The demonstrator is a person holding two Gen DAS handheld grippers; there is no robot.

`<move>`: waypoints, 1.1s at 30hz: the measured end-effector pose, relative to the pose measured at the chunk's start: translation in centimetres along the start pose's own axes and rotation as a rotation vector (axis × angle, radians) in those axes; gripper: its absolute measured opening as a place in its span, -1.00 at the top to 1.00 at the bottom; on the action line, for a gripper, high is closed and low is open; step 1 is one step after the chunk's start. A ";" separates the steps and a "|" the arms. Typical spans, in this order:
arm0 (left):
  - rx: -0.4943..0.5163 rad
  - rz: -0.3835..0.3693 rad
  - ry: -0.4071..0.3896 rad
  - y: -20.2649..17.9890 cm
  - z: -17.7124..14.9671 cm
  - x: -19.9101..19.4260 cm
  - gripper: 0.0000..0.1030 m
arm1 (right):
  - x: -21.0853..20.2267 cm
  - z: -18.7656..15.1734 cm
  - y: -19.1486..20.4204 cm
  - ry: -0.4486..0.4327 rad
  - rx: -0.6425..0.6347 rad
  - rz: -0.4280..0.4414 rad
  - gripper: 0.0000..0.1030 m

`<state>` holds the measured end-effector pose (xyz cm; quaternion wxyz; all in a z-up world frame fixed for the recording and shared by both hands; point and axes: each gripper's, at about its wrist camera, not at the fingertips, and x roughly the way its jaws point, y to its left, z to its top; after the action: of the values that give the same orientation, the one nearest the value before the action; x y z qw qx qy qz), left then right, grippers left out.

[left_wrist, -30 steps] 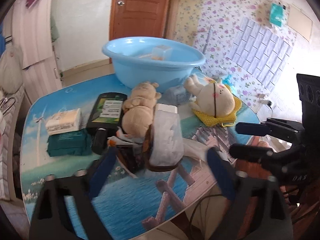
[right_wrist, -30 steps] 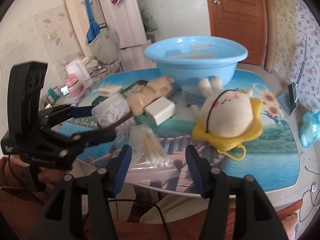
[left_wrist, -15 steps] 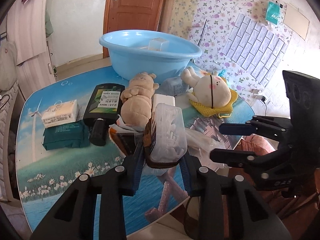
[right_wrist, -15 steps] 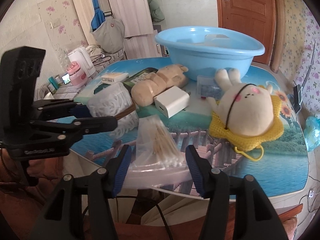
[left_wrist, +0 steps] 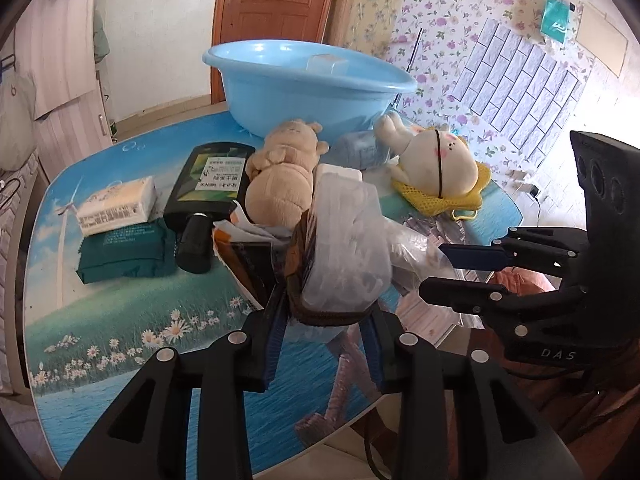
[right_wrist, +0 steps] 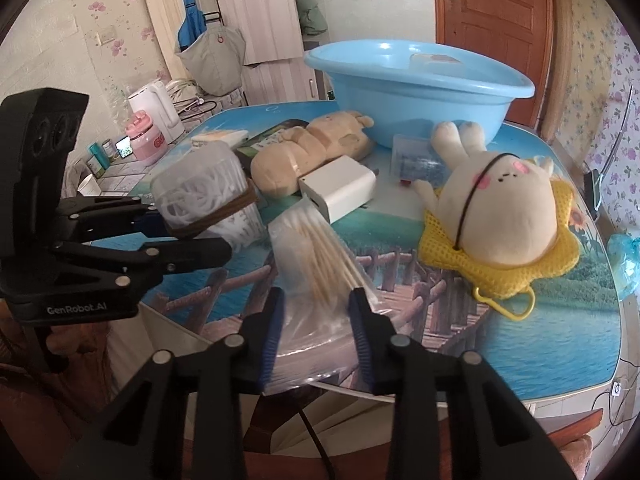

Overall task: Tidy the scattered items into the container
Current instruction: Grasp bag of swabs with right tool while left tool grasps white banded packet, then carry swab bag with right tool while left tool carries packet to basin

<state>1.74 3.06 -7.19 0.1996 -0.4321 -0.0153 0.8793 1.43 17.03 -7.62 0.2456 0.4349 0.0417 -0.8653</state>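
Left claw [left_wrist: 324,344] now clamped on swab jar [left_wrist: 344,248]; right claw [right_wrist: 316,320] narrowed onto cotton-bud bag [right_wrist: 316,264].

Glossy, smooth sky-blue plastic for the basin [right_wrist: 416,92] far ahead of both grippers. Soft, matt plush on the tan bear [right_wrist: 316,148] and the cream rabbit [right_wrist: 504,208], with coarse yellow knit [right_wrist: 496,272] under the rabbit. Clear, crinkled shiny film around the cotton swabs [right_wrist: 320,260], between the right gripper [right_wrist: 316,320] pads. Transparent hard plastic tub [left_wrist: 344,248], brown elastic band around it, in the left gripper [left_wrist: 324,344]. Matt black plastic gripper arms, ribbed blue pads [right_wrist: 272,336]. Glossy printed tabletop [left_wrist: 120,320]. Varnished wood door [left_wrist: 276,8] far ahead.
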 end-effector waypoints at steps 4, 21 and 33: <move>0.012 0.003 -0.004 -0.1 -0.2 0.0 0.49 | -0.3 0.1 -0.2 -0.012 0.010 0.014 0.59; -0.010 -0.012 -0.071 0.4 0.5 -2.5 0.56 | -2.4 1.3 -0.4 -0.115 0.036 0.045 0.85; 0.002 0.012 -0.173 0.2 2.7 -6.2 0.56 | -5.6 3.8 -1.0 -0.235 0.052 0.037 0.86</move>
<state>3.03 0.97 -0.86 0.1926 -0.3544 -0.0289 0.9146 1.04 19.00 -1.07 0.2531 0.3373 -0.0178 -0.9066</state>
